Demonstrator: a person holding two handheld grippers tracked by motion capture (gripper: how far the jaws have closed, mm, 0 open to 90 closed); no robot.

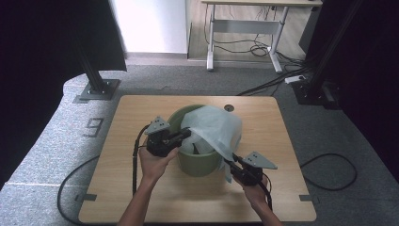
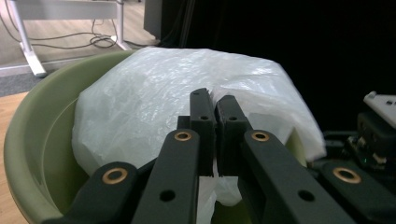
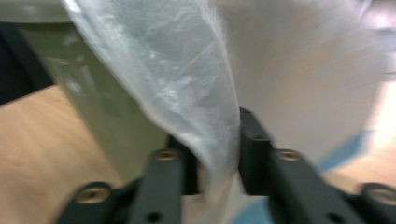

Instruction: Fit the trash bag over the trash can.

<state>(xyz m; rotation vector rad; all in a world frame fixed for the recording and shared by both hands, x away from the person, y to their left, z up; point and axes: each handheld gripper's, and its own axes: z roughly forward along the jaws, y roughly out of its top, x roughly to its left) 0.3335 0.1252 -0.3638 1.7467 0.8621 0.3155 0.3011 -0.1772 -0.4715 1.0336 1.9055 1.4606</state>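
Note:
A pale green round bin [image 1: 197, 162] stands in the middle of the wooden table [image 1: 141, 188]. A white, thin plastic bag [image 1: 214, 127] lies draped over its top and hangs down its right side. My left gripper [image 1: 187, 134] reaches in over the bin's left rim, shut on a fold of the bag. In the left gripper view its jaws [image 2: 215, 100] press together in front of the bag [image 2: 177, 93], inside the bin [image 2: 42, 116]. My right gripper [image 1: 230, 162] is low at the bin's front right. Its jaws [image 3: 219, 140] pinch the hanging bag [image 3: 187, 70] beside the bin wall [image 3: 107, 107].
A small round hole [image 1: 229, 108] sits near the table's far edge. Black frame posts stand on bases at the back left [image 1: 99, 89] and back right [image 1: 315, 92]. A desk [image 1: 244, 28] with loose cables [image 1: 263, 84] is behind the table.

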